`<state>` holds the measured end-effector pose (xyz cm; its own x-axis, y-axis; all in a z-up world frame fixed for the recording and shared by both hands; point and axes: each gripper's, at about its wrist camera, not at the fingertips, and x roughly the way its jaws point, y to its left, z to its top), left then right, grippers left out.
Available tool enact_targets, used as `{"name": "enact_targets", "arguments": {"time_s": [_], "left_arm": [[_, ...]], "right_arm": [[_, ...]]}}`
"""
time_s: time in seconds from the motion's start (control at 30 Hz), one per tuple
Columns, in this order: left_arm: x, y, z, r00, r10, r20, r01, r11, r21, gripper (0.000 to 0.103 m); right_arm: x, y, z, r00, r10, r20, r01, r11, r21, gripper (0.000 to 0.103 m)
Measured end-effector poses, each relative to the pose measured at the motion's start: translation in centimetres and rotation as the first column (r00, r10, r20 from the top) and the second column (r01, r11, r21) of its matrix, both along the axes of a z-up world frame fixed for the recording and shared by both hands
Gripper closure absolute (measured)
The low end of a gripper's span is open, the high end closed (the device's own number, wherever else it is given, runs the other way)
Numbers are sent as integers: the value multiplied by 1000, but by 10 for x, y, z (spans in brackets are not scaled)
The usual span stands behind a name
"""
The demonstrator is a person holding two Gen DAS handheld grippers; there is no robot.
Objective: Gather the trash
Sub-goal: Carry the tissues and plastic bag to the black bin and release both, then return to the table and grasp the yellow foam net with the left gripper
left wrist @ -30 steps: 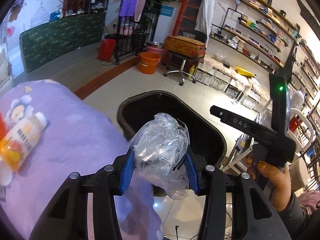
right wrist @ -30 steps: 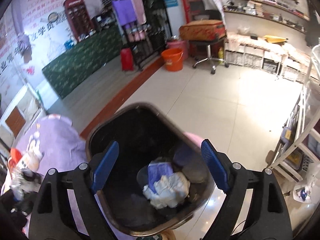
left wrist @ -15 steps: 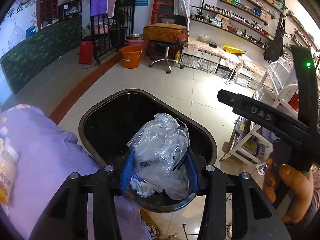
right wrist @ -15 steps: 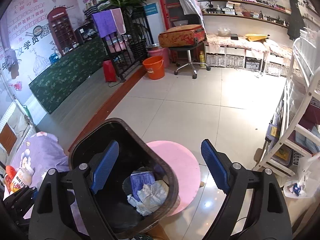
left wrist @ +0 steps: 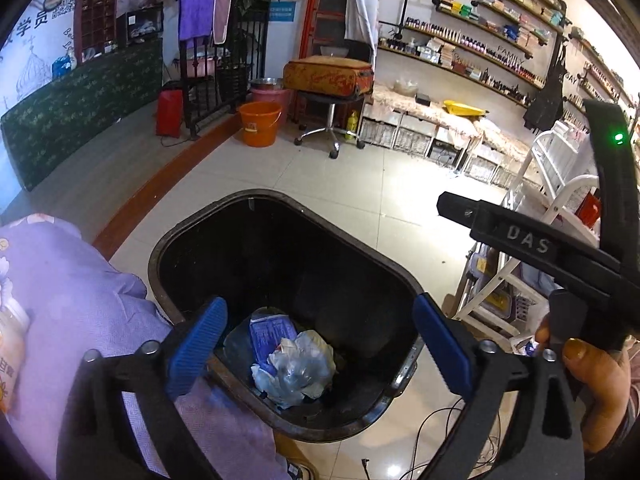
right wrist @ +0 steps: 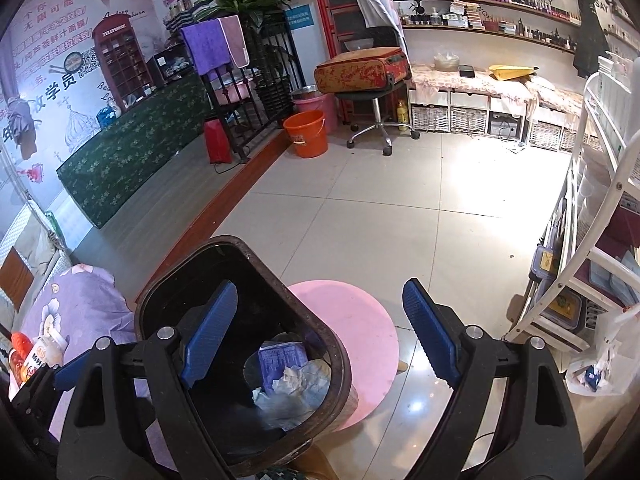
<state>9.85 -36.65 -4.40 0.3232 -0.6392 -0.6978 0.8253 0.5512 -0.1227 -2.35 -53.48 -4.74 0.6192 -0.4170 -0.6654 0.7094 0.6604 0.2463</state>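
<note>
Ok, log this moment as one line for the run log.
left gripper: open, above bin | right gripper: open, empty | plastic bag: lying in bin on other trash | bottle: on purple cloth

Gaping right tongs (right wrist: 320, 330), trash bin (right wrist: 320, 330), pink stool (right wrist: 360, 332)

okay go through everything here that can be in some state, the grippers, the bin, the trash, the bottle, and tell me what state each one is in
left gripper: open, empty, over the bin.
right gripper: open, empty.
black trash bin: uncovered, upright, partly filled.
clear plastic bag: crumpled, lying in the bin.
blue packet: in the bin, beside the bag.
bottle: capped, lying on the purple cloth.
</note>
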Motion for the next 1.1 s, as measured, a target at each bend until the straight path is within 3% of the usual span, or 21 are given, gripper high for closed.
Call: {"name": "enact_targets", "arguments": {"time_s": [0.3, 0.5, 0.7, 0.8, 1.1], "left_arm": [[14, 53, 8, 993, 107, -54, -111, 991, -73, 6], [12, 106, 16, 971, 239, 5, -238, 969, -65, 6], [5, 161, 22, 920, 384, 83, -381, 923, -43, 6], [5, 186, 21, 899, 432, 73, -431, 902, -40, 6], [9, 268, 20, 803, 594, 43, -593, 804, -45, 6]], "right_arm": [[17, 27, 6, 993, 119, 14, -118, 993, -27, 13], [40, 65, 12, 970, 243, 25, -241, 969, -58, 10], [65, 109, 15, 929, 369, 27, -367, 929, -55, 9], [79, 139, 18, 894, 448, 22, -446, 893, -58, 9], [110, 215, 25, 782, 624, 8, -622, 780, -66, 9]]}}
